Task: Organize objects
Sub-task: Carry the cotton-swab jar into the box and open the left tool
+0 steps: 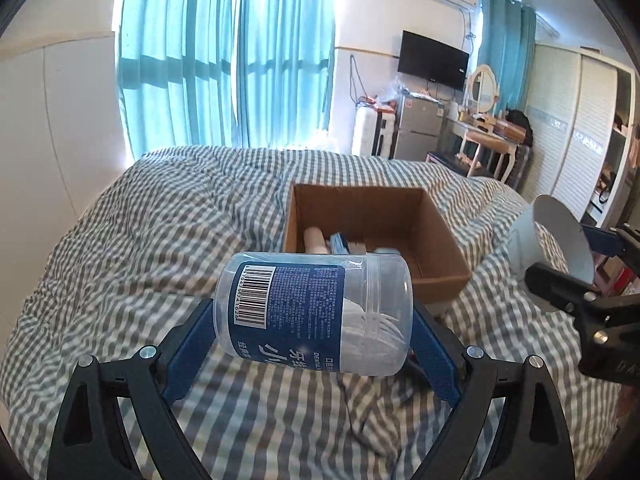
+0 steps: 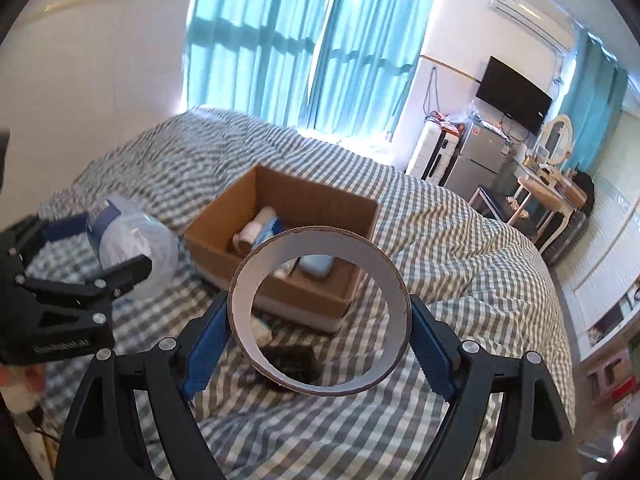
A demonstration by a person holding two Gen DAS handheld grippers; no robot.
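My left gripper (image 1: 314, 320) is shut on a clear plastic jar with a blue label (image 1: 316, 312), held sideways above the striped bed, just short of an open cardboard box (image 1: 436, 240). The jar also shows in the right wrist view (image 2: 132, 248), with the left gripper (image 2: 96, 252) around it. My right gripper (image 2: 320, 316) is shut on a wide tape roll (image 2: 320, 312), held upright in front of the box (image 2: 224, 248). The roll (image 1: 556, 236) and right gripper (image 1: 576, 264) show at the right edge of the left wrist view. The box holds a beige roll (image 2: 256, 228), a blue packet (image 2: 272, 232) and a pale blue item (image 2: 316, 266).
The bed has a grey-and-white checked quilt (image 1: 160, 240). A dark object (image 2: 294, 362) lies on the quilt in front of the box. Teal curtains (image 1: 224, 60), a fridge (image 1: 416, 124), a wall TV (image 1: 434, 60) and a dressing table (image 1: 484, 136) stand beyond the bed.
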